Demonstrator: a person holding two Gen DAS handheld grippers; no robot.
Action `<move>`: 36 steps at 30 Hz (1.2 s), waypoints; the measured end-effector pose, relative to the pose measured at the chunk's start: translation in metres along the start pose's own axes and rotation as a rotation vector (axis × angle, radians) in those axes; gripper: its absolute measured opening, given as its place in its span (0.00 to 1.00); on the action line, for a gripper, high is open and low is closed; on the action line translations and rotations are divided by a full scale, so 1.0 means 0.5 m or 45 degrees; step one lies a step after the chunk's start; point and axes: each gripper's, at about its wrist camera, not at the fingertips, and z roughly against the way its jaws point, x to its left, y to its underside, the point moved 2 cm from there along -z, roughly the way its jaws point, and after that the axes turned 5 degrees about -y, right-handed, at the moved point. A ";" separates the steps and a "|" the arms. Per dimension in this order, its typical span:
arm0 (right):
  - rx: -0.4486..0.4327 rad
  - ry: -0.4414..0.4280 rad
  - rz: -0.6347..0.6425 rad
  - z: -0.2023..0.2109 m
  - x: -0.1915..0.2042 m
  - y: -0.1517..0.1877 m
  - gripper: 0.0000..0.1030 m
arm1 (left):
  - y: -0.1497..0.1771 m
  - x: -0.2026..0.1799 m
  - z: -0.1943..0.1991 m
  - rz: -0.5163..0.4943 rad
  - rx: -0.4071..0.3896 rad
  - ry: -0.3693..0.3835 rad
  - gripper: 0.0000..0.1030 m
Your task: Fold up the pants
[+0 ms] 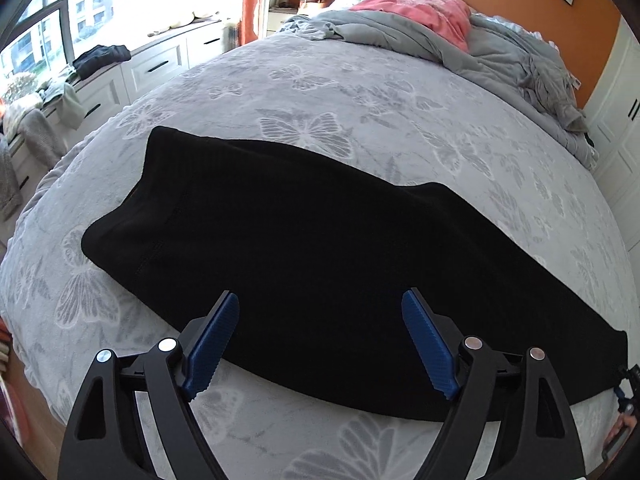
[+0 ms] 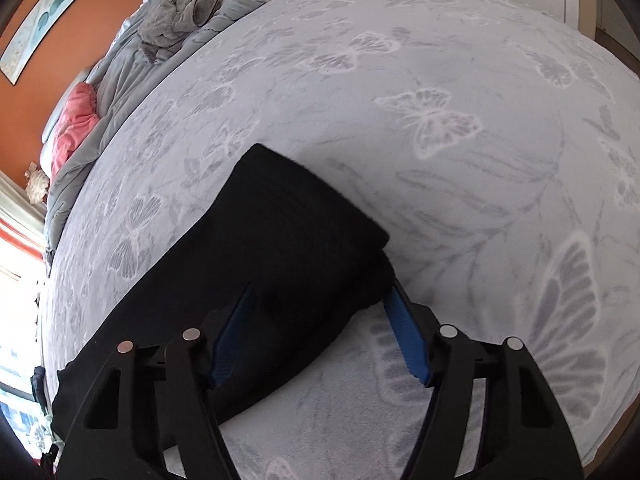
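Black pants lie folded lengthwise in a long band across the grey butterfly bedspread. My left gripper hovers open over the band's near edge, its blue pads spread wide with nothing pressed between them. In the right wrist view one end of the pants reaches toward the middle of the bedspread. My right gripper straddles the near corner of that end. Its left pad lies over the cloth and its right pad stands just beside the corner. I see no pinch on the fabric.
A crumpled grey duvet and a pink pillow lie heaped at the head of the bed. A white window bench with drawers carries dark clothes on the left. White wardrobe doors stand close on the right.
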 end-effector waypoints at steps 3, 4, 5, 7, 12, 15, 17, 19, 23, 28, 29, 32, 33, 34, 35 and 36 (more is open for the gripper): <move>0.002 0.003 0.004 -0.007 0.005 0.002 0.36 | 0.003 -0.003 -0.012 -0.009 0.011 -0.018 0.78; -0.005 -0.026 -0.014 -0.007 0.003 0.000 0.19 | 0.005 -0.002 -0.016 -0.007 0.019 -0.020 0.78; -0.020 -0.059 -0.047 -0.003 0.003 -0.001 0.16 | 0.006 0.001 -0.019 -0.004 0.028 -0.021 0.78; -0.077 -0.043 -0.045 0.014 0.020 -0.003 0.15 | 0.009 0.011 -0.024 -0.001 0.048 -0.014 0.78; -0.210 -0.191 0.064 0.077 0.146 0.000 0.14 | 0.010 0.054 -0.018 0.027 0.043 -0.039 0.78; -0.197 -0.361 0.160 0.100 0.261 0.031 0.14 | 0.008 0.089 -0.014 0.076 0.047 -0.044 0.78; -0.162 -0.460 0.252 0.106 0.353 0.067 0.14 | 0.006 0.109 -0.011 0.104 0.048 -0.047 0.78; -0.123 -0.550 0.363 0.110 0.449 0.115 0.14 | 0.005 0.127 -0.007 0.124 0.046 -0.053 0.78; 0.005 -0.627 0.638 0.091 0.626 0.248 0.14 | 0.001 0.159 0.000 0.161 0.045 -0.048 0.78; 0.301 -0.593 0.895 -0.017 0.736 0.438 0.21 | 0.001 0.195 0.013 0.187 0.033 -0.035 0.78; 0.376 -0.525 0.933 -0.049 0.742 0.473 0.21 | 0.001 0.201 0.014 0.183 0.032 -0.039 0.79; 0.403 -0.436 1.017 -0.055 0.734 0.521 0.22 | 0.003 0.217 0.011 0.175 0.059 -0.037 0.79; 0.402 -0.469 1.000 -0.035 0.733 0.513 0.22 | 0.003 0.224 0.010 0.182 0.067 -0.036 0.79; 0.419 -0.544 0.939 -0.010 0.728 0.495 0.27 | 0.004 0.232 0.012 0.192 0.070 -0.032 0.79; 0.430 -0.648 0.858 0.013 0.713 0.465 0.58 | 0.004 0.239 0.013 0.202 0.072 -0.022 0.79; 0.404 -0.726 0.779 0.038 0.696 0.434 0.76 | 0.003 0.244 0.015 0.209 0.074 -0.006 0.79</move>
